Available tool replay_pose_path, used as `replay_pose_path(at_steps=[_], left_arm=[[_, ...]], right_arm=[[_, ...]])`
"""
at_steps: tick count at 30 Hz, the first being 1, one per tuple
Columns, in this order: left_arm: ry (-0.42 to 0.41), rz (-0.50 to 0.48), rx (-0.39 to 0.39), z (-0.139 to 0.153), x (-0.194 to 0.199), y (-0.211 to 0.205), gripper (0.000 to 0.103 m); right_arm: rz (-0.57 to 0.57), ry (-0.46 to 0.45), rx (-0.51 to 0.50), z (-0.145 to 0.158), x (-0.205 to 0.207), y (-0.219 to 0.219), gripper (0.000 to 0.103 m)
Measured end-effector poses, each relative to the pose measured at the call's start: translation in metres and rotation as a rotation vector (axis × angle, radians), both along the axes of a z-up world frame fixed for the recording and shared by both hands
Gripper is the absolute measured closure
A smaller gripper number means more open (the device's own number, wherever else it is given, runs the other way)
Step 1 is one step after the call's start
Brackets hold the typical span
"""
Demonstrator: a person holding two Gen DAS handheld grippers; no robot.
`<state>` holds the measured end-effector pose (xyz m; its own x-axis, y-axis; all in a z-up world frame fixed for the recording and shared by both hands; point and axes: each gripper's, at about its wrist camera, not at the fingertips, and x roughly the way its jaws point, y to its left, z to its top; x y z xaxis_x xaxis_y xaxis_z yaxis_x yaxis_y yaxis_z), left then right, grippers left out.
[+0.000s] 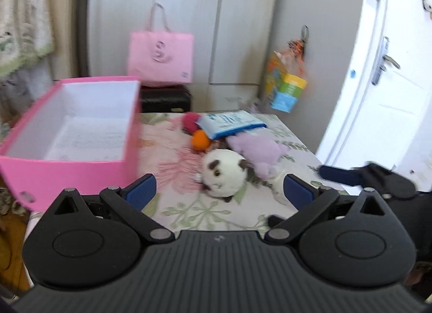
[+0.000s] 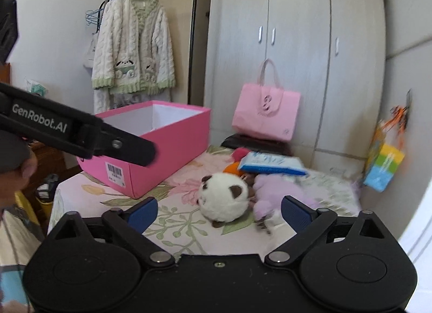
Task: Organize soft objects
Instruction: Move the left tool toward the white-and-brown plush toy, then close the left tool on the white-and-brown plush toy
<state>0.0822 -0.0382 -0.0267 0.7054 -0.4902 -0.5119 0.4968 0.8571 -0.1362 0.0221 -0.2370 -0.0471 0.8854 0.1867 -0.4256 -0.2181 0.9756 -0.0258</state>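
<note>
box [image 2: 151, 151] left on table [image 2: 178, 221] | panda plush [image 2: 224, 197] right of it | packet [image 2: 272, 165] behind plush

The soft red plush ball [image 1: 189, 120] and round orange plush ball [image 1: 200, 140] lay partly hidden under the blue-and-white plastic tissue pack [image 1: 230, 123]. The lilac plush toy [image 1: 257, 151] was smeared by motion blur, its shape unreadable, and the round white-and-brown panda plush [image 2: 224, 197] hid part of it. The open pink cardboard box [image 1: 67, 170] was cut off at the left edge of the left wrist view.

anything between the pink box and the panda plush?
No object. Only bare floral tablecloth lies between the pink box and the panda plush; the right wrist view shows that gap most clearly, and the left wrist view agrees.
</note>
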Motion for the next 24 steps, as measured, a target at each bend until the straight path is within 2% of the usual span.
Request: replay_pose_path(at_steps=[2, 4, 9, 18, 20, 22, 24], left_arm=[[0.000, -0.027, 0.012, -0.007, 0.012, -0.011, 0.003], [0.043, -0.057, 0.001, -0.016, 0.027, -0.020, 0.004], [0.108, -0.070, -0.008, -0.041, 0.063, -0.039, 0.010], [0.126, -0.075, -0.010, -0.065, 0.094, -0.049, 0.032], [0.119, -0.091, -0.003, -0.070, 0.096, -0.051, 0.046], [0.123, -0.119, 0.014, -0.073, 0.095, -0.052, 0.049], [0.099, -0.117, 0.045, -0.074, 0.090, -0.052, 0.054]], right_arm=[[0.024, 0.026, 0.061, -0.008, 0.016, -0.006, 0.007], [0.044, 0.048, 0.102, -0.017, 0.029, -0.009, 0.011], [0.079, 0.082, 0.126, -0.043, 0.059, -0.006, 0.017], [0.006, 0.092, 0.145, -0.075, 0.093, 0.003, 0.020], [-0.016, 0.088, 0.133, -0.079, 0.097, 0.006, 0.020], [-0.028, 0.094, 0.127, -0.082, 0.100, 0.009, 0.023], [-0.043, 0.104, 0.085, -0.087, 0.102, 0.013, 0.040]])
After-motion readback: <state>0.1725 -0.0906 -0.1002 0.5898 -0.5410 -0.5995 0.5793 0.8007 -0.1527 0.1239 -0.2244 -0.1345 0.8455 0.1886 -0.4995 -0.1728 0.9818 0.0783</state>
